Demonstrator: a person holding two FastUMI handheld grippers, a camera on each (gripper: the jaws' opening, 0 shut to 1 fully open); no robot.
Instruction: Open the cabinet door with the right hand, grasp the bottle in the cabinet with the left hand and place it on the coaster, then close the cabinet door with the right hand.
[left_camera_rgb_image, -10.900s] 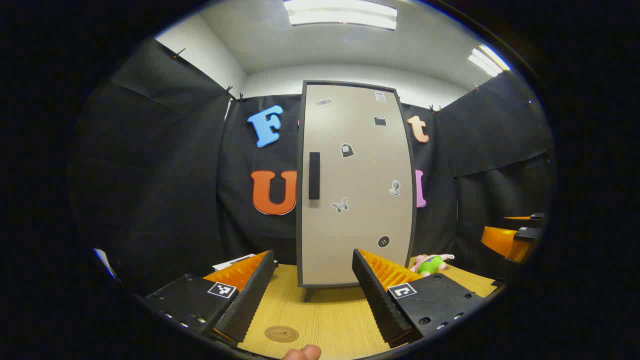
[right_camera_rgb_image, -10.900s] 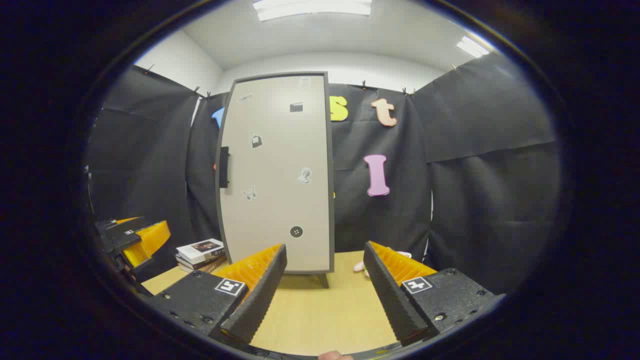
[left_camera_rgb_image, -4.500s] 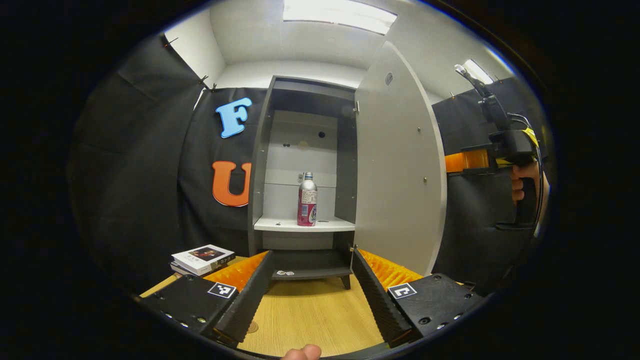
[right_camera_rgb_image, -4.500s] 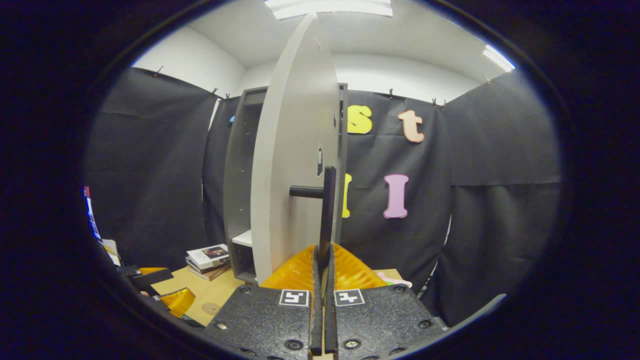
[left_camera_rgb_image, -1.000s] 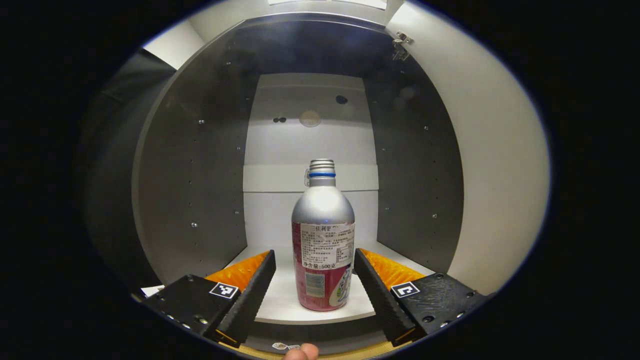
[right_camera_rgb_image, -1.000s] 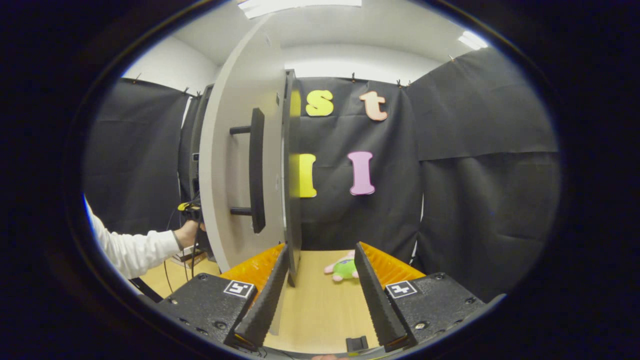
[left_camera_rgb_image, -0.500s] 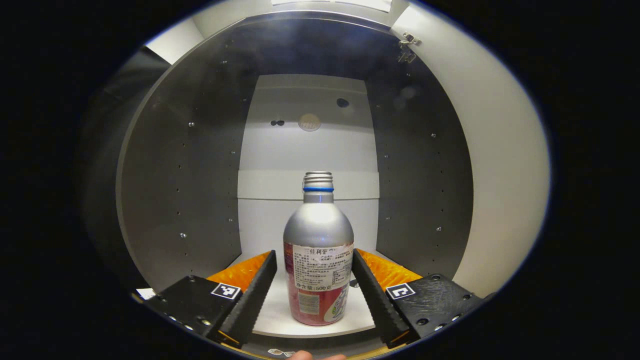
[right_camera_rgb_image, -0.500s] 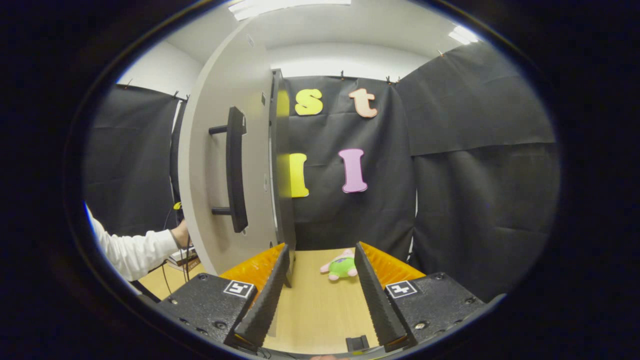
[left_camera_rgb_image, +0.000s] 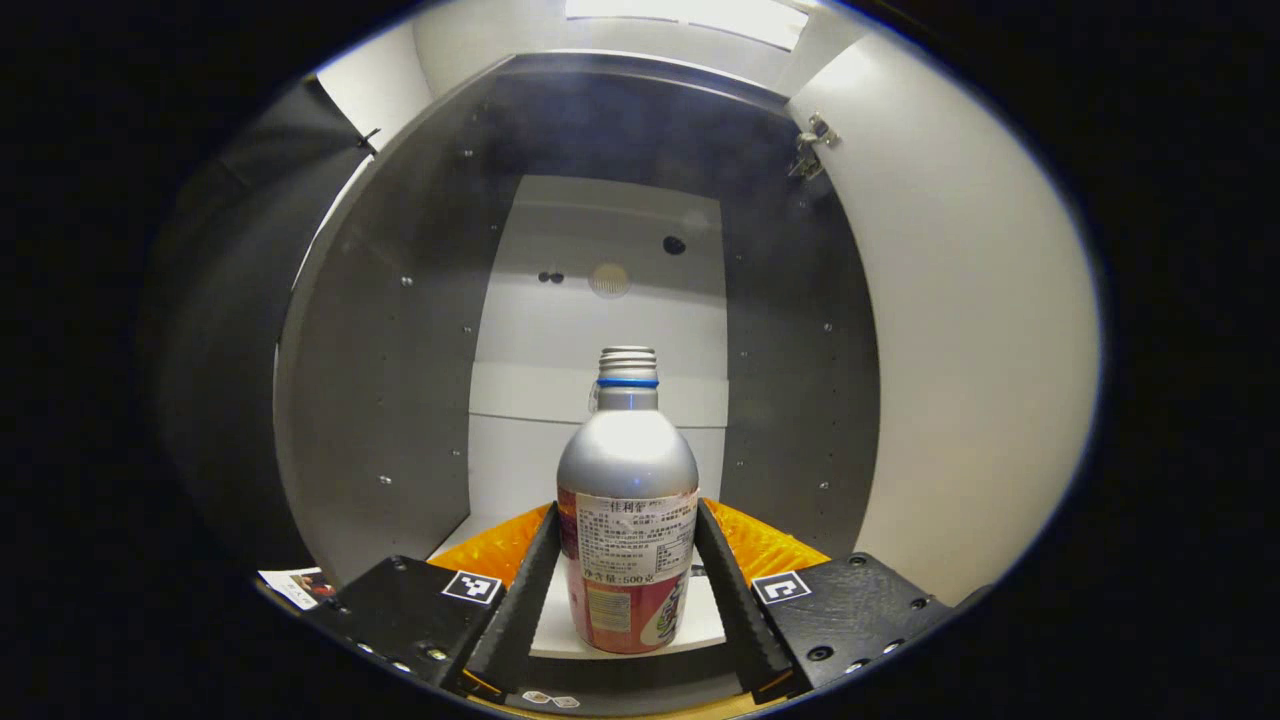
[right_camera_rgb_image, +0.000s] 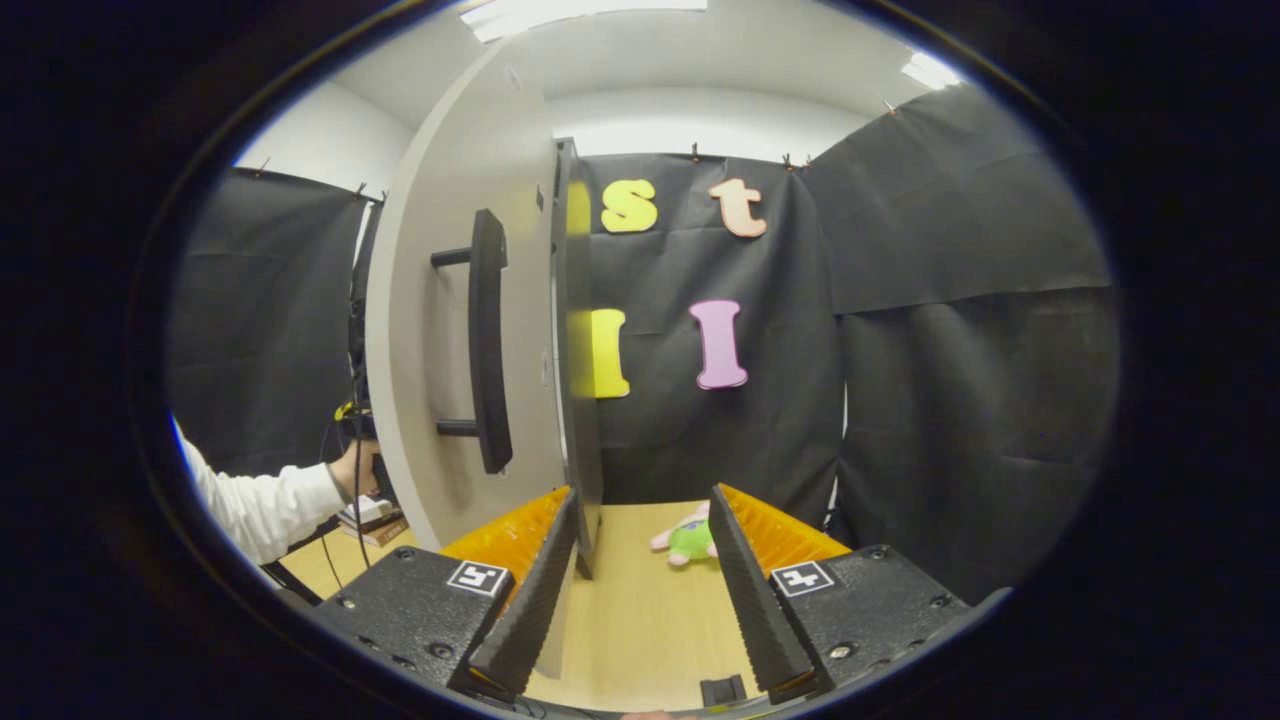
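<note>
in the left gripper view, the left hand-held gripper (left_camera_rgb_image: 625, 590) is seen reaching into the open cabinet (left_camera_rgb_image: 390, 330). a bottle (left_camera_rgb_image: 627, 520) stands upright on the cabinet's white shelf (left_camera_rgb_image: 700, 625), near the shelf's front edge. the bottle is silver at the shoulder and neck, with a blue ring under a ridged cap, and a red and white label wraps its lower half. the two fingers (left_camera_rgb_image: 525, 600) are placed one on each side of the bottle's lower body, narrowed until they lie against its sides, so the bottle appears gripped between them, while its base is seen resting on the shelf. dark grey side walls and a pale back panel are seen behind the bottle. the inner face of the opened cabinet door (left_camera_rgb_image: 980, 340) is seen on the right, with a hinge near its top.

in the right gripper view, the right hand-held gripper (right_camera_rgb_image: 640, 590) is held wide open with nothing between its fingers, above the wooden table (right_camera_rgb_image: 650, 620). the cabinet door (right_camera_rgb_image: 450, 330) is seen almost edge-on just beyond the left finger, swung well open, with its dark bar handle (right_camera_rgb_image: 488, 340) standing free. a small pink and green plush toy (right_camera_rgb_image: 688, 538) lies on the table farther off, between the fingers as seen. at the far left, a hand (right_camera_rgb_image: 355, 468) in a white sleeve (right_camera_rgb_image: 250, 510) is seen beside the door, with some books (right_camera_rgb_image: 365, 522) on the table below it.
</note>
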